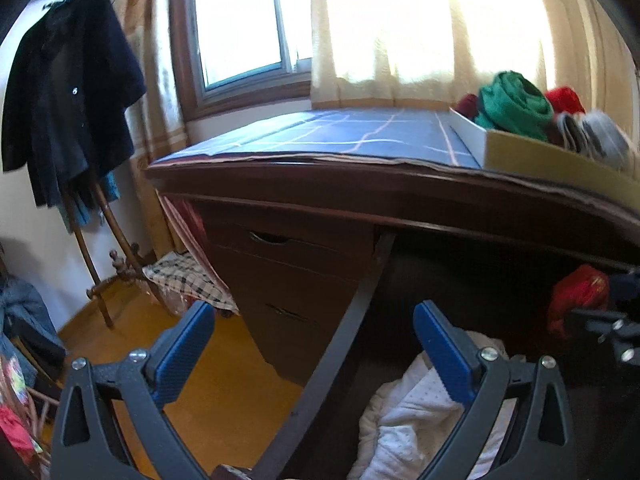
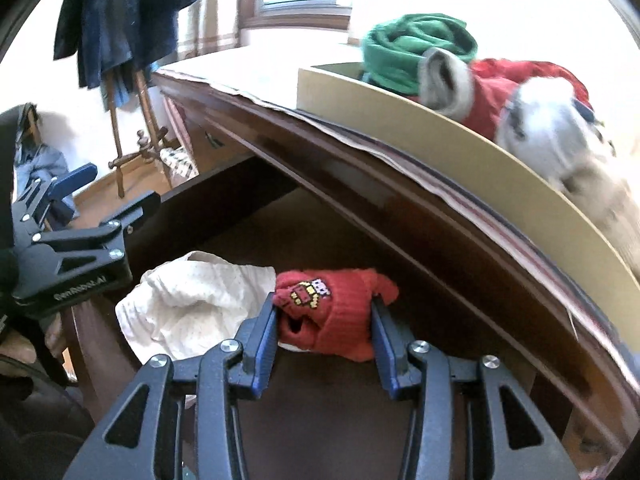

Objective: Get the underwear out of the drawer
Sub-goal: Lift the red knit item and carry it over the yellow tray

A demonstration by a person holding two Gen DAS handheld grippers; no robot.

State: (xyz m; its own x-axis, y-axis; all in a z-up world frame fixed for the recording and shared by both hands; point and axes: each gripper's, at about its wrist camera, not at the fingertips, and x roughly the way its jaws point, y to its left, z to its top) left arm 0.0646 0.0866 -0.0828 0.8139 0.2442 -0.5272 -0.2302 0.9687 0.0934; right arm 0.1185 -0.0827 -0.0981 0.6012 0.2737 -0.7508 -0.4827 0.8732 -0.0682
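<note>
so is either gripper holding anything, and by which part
The right gripper clamps the red knitted garment across its bunched lower part, one pad on each side. The left gripper is open and holds nothing.

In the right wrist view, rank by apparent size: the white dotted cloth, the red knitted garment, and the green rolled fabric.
1. white dotted cloth
2. green rolled fabric and red knitted garment: look alike; the green one lies farther away, so their order is unsure.

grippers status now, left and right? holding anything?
Left gripper: open, holding nothing.
Right gripper: closed on the red knit garment, above the open drawer.
</note>
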